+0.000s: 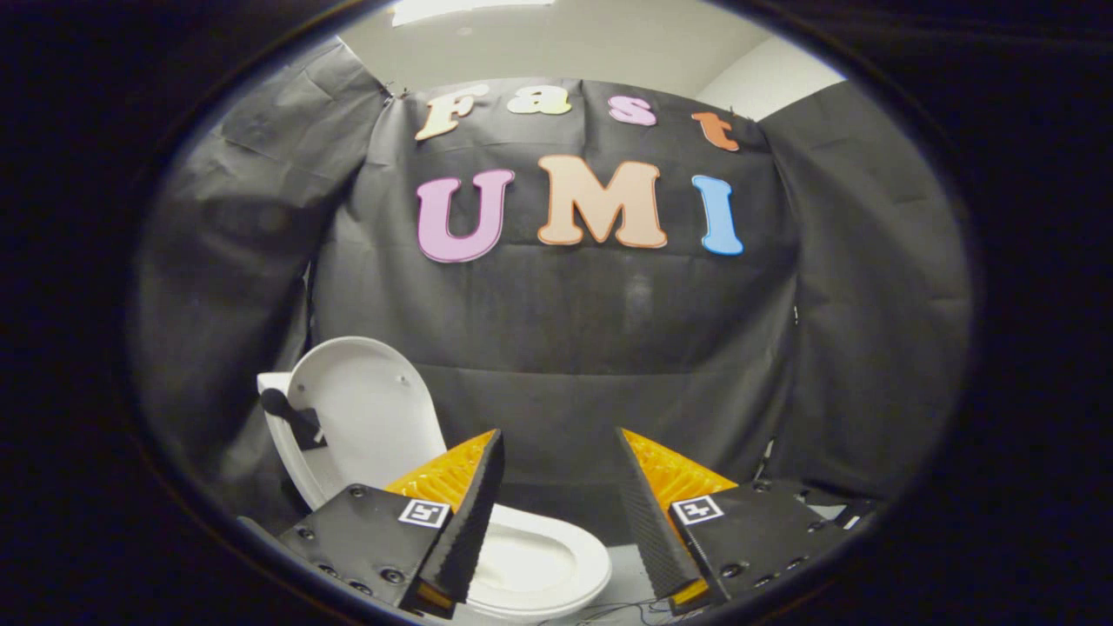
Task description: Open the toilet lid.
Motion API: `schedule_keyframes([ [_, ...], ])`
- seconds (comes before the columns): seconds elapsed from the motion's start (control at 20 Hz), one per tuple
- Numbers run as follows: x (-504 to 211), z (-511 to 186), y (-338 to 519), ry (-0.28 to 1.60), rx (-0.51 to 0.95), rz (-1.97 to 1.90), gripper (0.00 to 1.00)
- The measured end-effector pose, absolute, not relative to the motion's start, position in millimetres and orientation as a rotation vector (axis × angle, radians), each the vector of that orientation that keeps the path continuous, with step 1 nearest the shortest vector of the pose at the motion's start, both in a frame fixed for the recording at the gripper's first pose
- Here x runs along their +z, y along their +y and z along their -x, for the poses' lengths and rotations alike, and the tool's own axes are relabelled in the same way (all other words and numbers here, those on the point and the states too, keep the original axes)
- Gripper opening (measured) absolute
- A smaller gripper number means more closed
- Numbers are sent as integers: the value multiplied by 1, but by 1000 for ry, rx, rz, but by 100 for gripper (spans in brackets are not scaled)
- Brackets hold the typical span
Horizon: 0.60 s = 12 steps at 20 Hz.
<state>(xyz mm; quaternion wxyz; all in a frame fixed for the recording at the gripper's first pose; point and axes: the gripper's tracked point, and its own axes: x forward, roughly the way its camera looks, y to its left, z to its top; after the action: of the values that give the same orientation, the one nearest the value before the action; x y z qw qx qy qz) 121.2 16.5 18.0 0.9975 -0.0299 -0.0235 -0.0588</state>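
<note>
A white toilet stands low, to the left beyond my fingers. Its lid (369, 417) is raised upright and leans back toward the tank side. The white seat ring (543, 569) and bowl lie open below, partly behind my left finger. A small black handle piece (291, 417) sticks out at the lid's left edge. My gripper (559, 443) is open, fingers spread wide with nothing between them, held above and to the right of the lid, apart from it.
Black cloth walls close the booth behind and on both sides of the toilet. A pale floor patch (622, 587) shows between the fingers to the right of the bowl. Some dark gear and cables (826, 504) lie at the right wall's foot.
</note>
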Motion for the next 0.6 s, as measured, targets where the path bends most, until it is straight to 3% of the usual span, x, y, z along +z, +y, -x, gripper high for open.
schedule_keyframes([
  [0.3,-20,-96,-10,100,-82,101,78],
  [0.6,-28,-78,-14,126,-45,100,79],
])
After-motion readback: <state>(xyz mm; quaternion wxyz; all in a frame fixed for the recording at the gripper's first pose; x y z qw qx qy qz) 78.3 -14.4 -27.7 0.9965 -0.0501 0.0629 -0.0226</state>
